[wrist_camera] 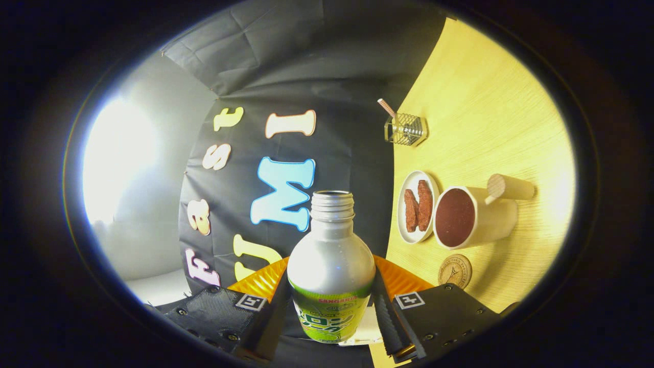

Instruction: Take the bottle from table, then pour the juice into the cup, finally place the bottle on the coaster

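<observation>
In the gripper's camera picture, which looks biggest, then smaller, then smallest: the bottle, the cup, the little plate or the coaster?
1. bottle, held between the gripper fingers; nearness makes it look bigger
2. cup
3. plate, looks slightly smaller than the cup
4. coaster

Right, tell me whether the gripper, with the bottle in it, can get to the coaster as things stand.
Probably yes. The gripper is shut on the bottle, and the coaster lies bare on the table, just beside the cup, with nothing on it. The cup stands close, so clearance looks tight.
</observation>
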A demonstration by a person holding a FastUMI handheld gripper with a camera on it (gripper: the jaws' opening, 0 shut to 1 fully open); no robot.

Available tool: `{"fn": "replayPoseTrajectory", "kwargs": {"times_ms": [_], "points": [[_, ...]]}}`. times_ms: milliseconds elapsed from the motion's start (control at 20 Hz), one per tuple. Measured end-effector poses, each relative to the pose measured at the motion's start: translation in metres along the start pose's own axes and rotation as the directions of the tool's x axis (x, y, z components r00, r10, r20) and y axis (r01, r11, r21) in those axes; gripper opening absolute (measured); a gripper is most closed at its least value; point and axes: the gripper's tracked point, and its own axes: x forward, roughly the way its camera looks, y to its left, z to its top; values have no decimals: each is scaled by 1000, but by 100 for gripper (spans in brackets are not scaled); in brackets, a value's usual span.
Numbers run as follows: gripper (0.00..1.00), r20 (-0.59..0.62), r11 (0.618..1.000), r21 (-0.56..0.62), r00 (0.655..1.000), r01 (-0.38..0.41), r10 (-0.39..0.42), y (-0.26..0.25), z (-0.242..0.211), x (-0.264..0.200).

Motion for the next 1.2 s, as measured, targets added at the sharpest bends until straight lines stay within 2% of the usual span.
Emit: {"fn": "replayPoseTrajectory", "kwargs": {"times_ms": [250, 400, 500, 600, 750, 950, 1100, 1200], "points": [[76, -35, 979, -203, 999, 12, -20, 0, -19, 9], [76, -62, 939, -343, 997, 20, -43, 4, -33, 16], [76, -71, 898, -440, 996, 20, -57, 4, -42, 20], [76, -72, 846, -534, 996, 13, -60, 7, -47, 23], [76, -64, 737, -676, 995, 10, -73, 14, -53, 30], [76, -47, 605, -796, 996, 12, -81, 22, -55, 39], [76, -38, 479, -878, 994, 16, -103, 22, -59, 48], [77, -67, 426, -904, 993, -21, -94, 23, -71, 54]]}}
